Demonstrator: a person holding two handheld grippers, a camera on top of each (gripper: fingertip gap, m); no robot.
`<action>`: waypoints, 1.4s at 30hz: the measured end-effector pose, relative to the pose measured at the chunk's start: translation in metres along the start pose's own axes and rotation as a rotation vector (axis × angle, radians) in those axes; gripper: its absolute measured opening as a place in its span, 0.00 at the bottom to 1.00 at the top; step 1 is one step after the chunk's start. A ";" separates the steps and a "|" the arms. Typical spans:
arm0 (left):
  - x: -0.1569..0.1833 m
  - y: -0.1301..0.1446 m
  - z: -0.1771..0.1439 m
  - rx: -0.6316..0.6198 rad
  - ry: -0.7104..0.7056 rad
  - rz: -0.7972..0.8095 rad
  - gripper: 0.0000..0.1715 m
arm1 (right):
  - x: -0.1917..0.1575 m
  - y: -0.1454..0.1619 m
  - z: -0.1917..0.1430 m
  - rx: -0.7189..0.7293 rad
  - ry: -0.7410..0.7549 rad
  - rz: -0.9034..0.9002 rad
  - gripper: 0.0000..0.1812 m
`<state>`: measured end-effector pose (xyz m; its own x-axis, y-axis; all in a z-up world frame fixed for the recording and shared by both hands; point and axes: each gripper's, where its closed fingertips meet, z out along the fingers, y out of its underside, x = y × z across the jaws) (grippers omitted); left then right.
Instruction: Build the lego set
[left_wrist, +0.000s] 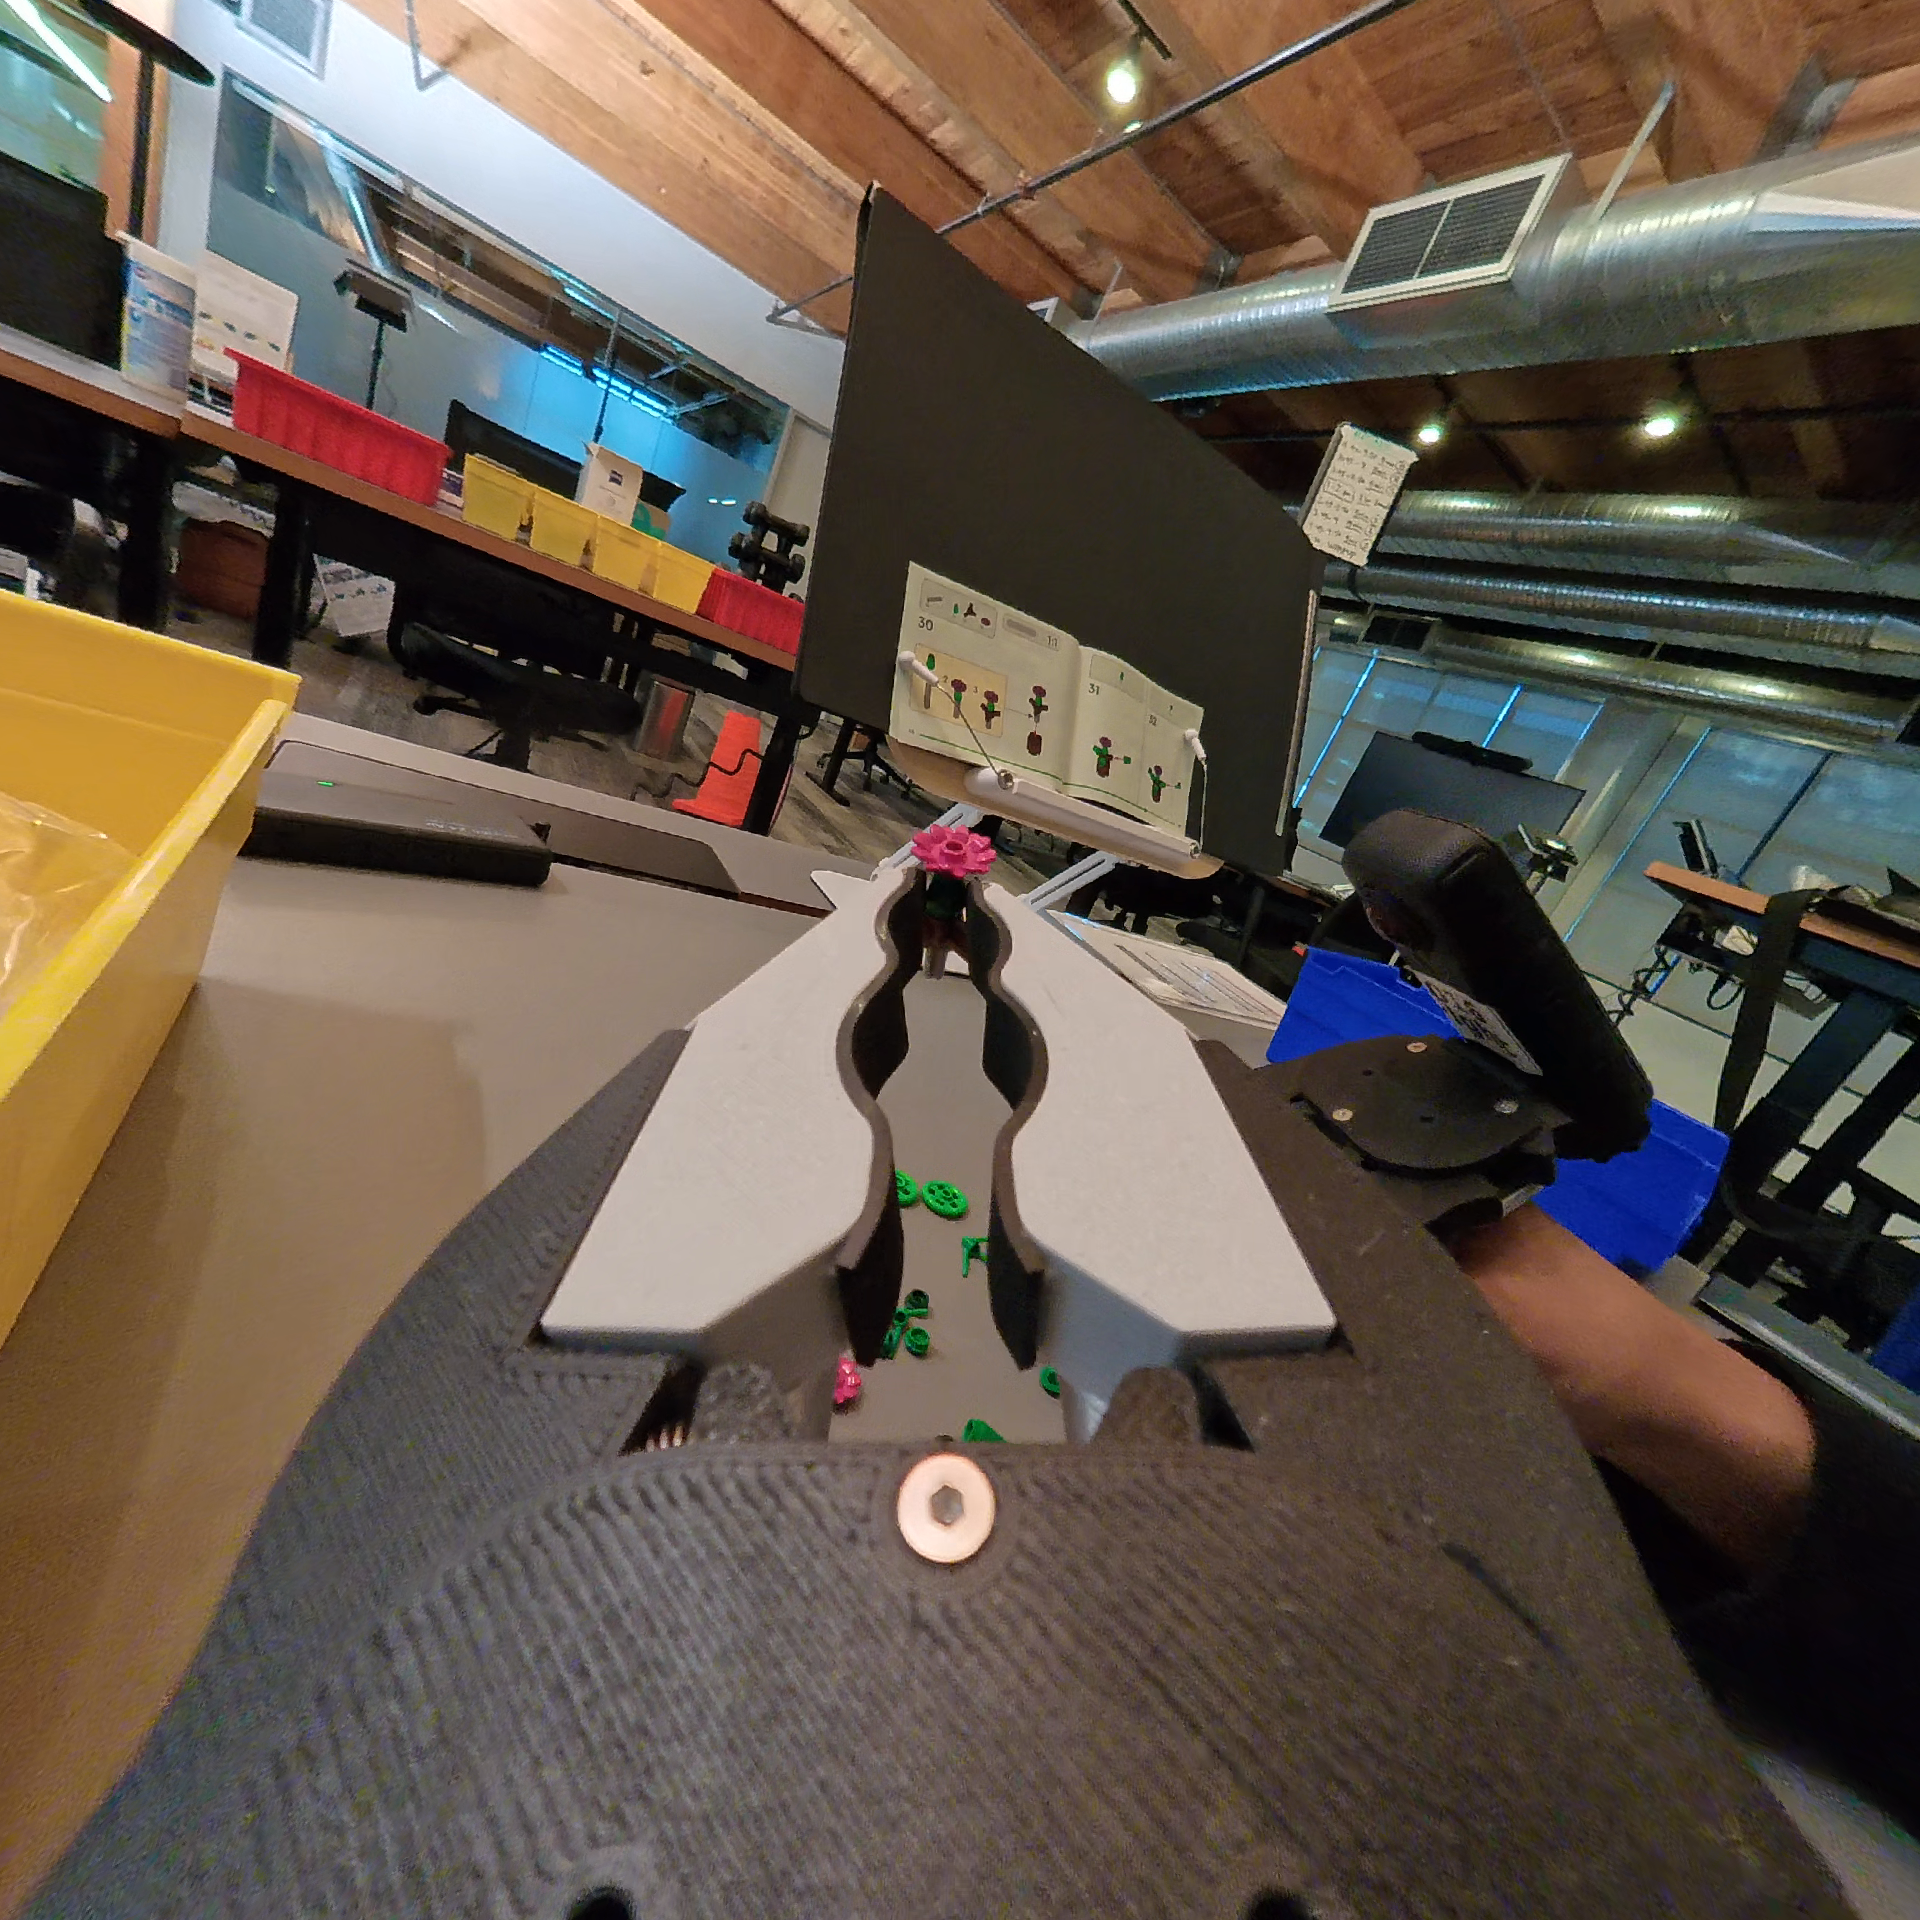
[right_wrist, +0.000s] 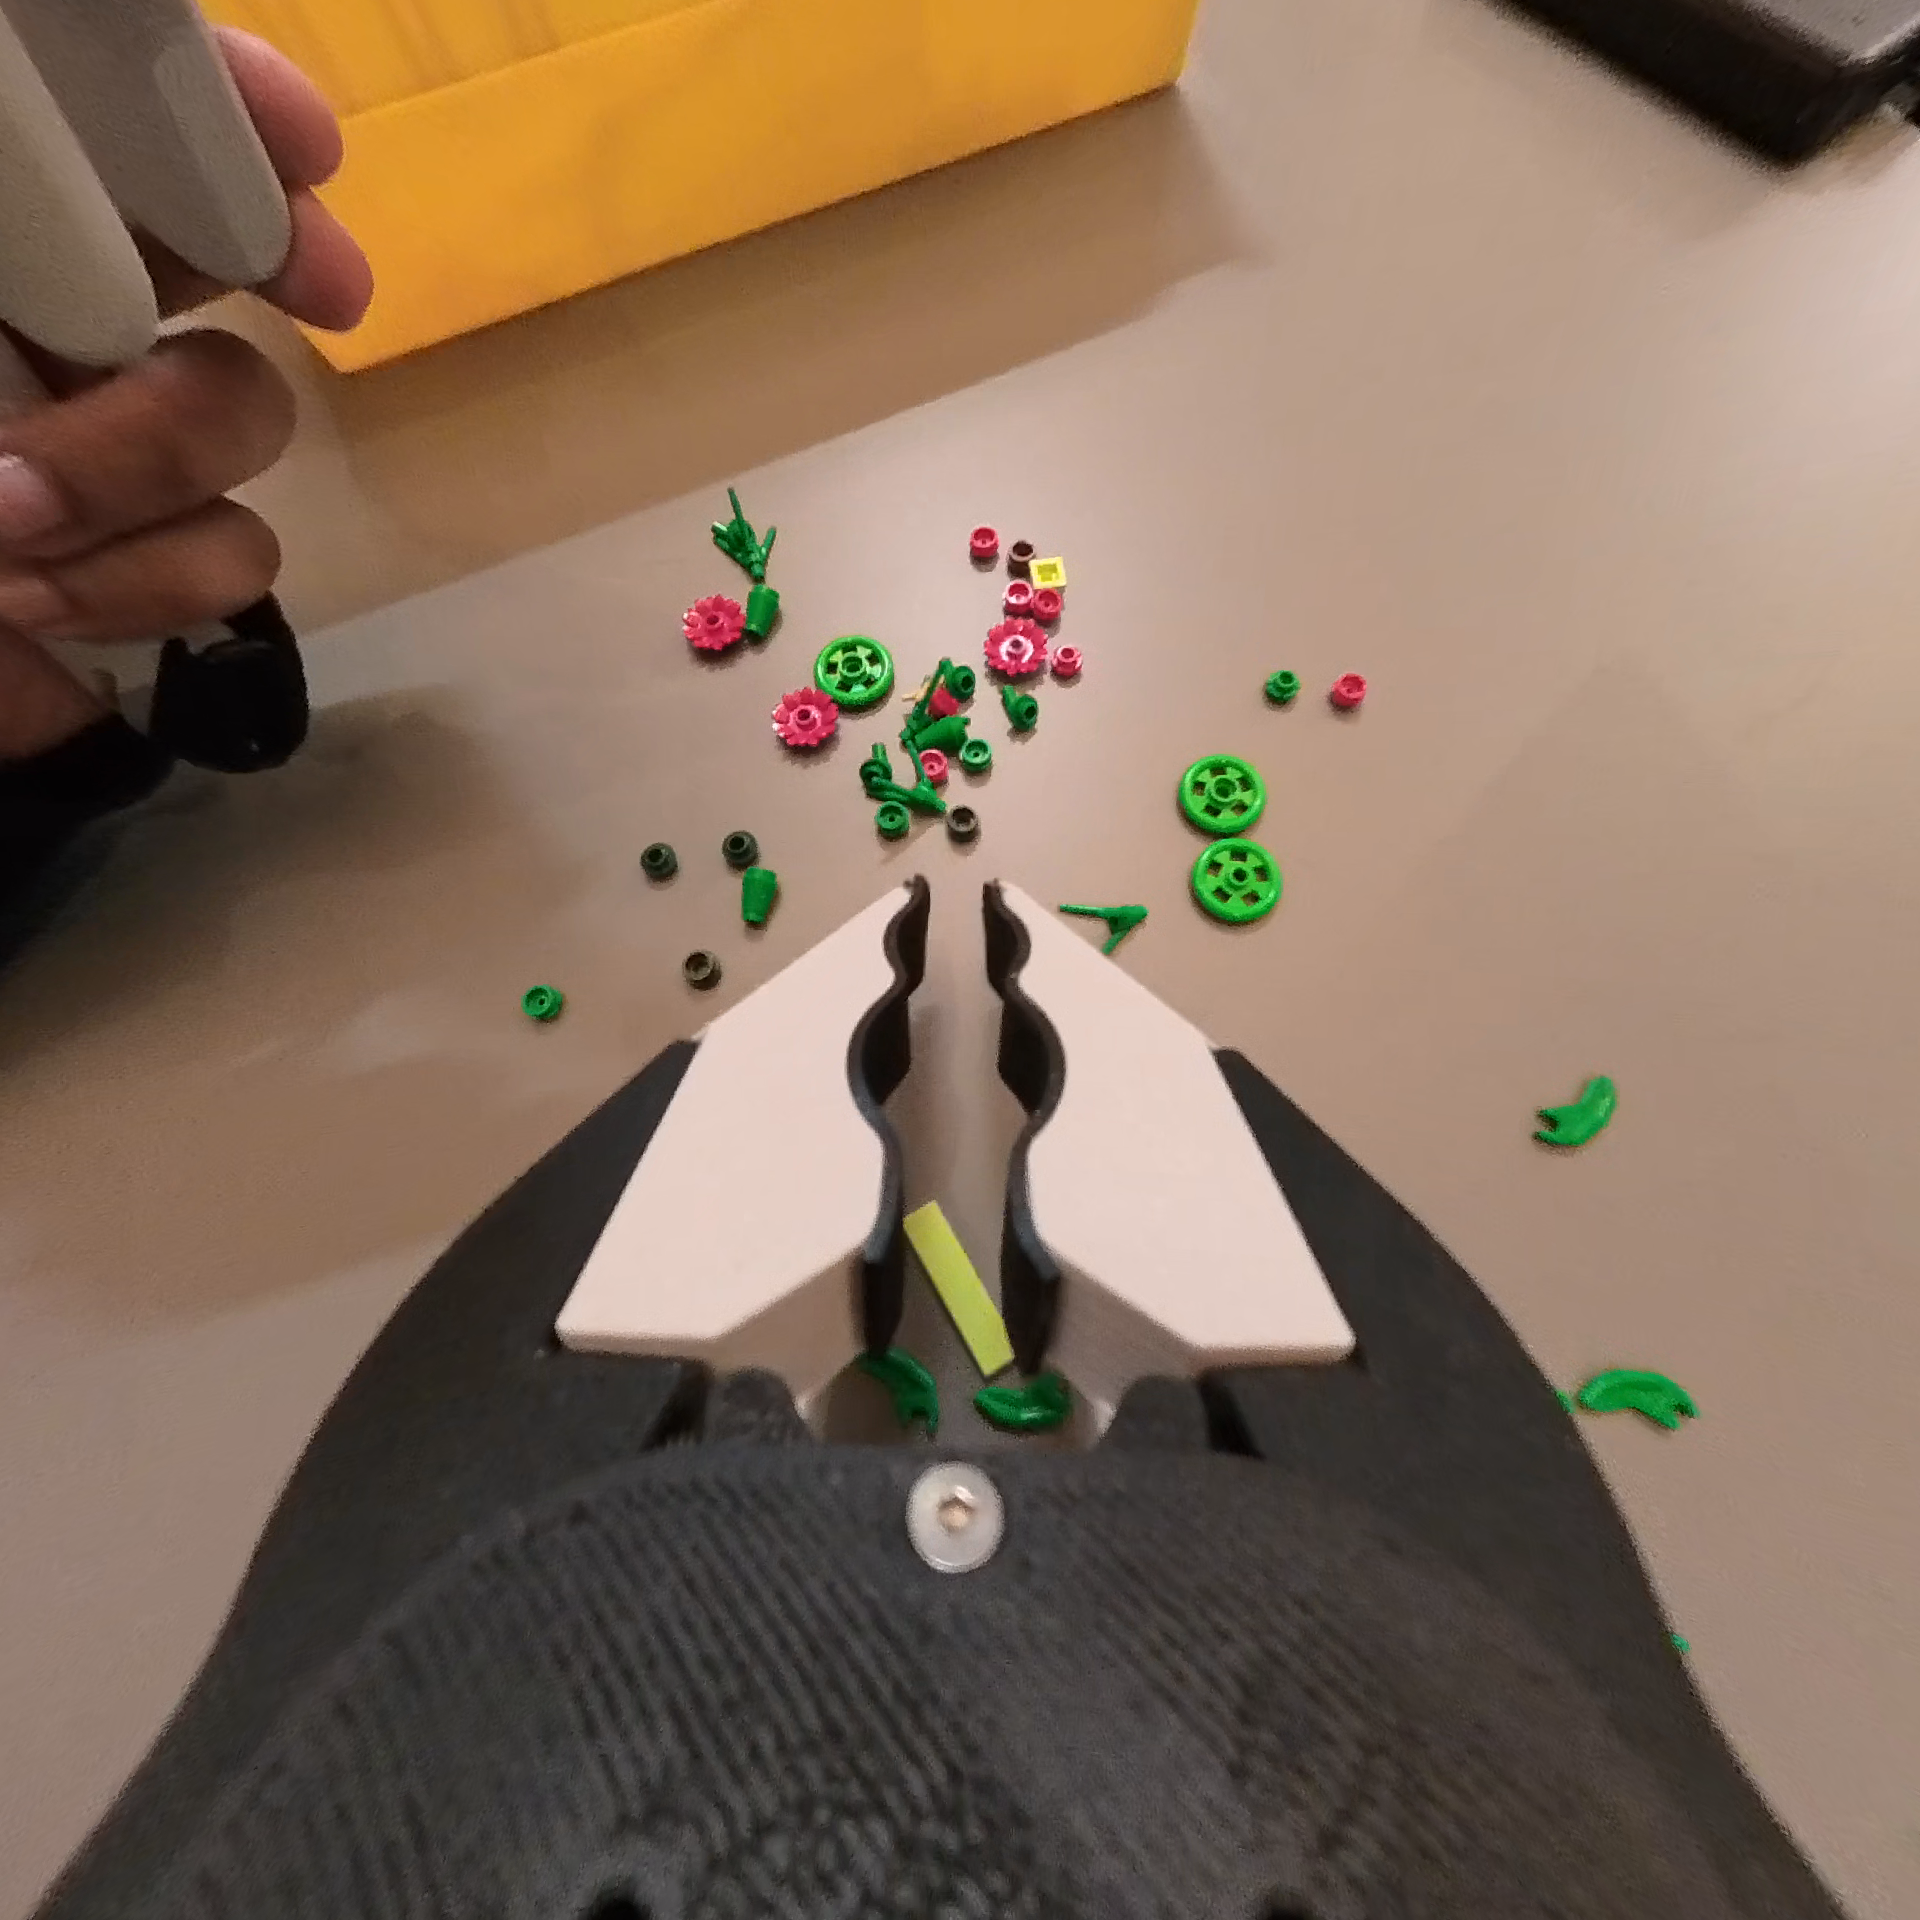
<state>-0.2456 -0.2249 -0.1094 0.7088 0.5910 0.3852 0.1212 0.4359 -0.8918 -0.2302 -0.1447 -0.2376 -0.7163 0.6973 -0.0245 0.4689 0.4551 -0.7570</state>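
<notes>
My left gripper is shut on a small lego flower stem with a magenta flower on top, held upright above the table. My right gripper is open by a narrow gap and empty, low over the tan table. Just ahead of its tips lies a scatter of loose pieces: pink flowers, green wheels, small green studs and stems. A yellow-green bar lies under the right gripper. The open instruction booklet stands on a holder behind.
A yellow bin stands at the table's left. A black board stands behind the booklet, a blue bin to its right. A dark flat device lies near the far edge. A hand shows at the right wrist view's left. From my right tips it is roughly 8 cm to the yellow-green bar; from my left, 20 cm.
</notes>
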 end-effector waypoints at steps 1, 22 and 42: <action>0.000 0.000 0.000 -0.002 0.001 0.000 0.03 | 0.002 0.001 -0.001 -0.009 0.022 -0.022 0.05; 0.012 0.013 0.008 -0.024 0.044 -0.033 0.03 | 0.066 0.067 -0.166 0.202 0.333 0.157 0.07; 0.009 -0.016 -0.006 0.114 0.029 0.048 0.02 | 0.047 0.060 -0.141 0.188 0.257 0.133 0.09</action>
<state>-0.2368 -0.2309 -0.0932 0.7317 0.5938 0.3346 0.0081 0.4833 -0.8754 -0.1629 -0.0061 -0.1923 -0.4908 0.8711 0.0161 0.4287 0.2576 -0.8659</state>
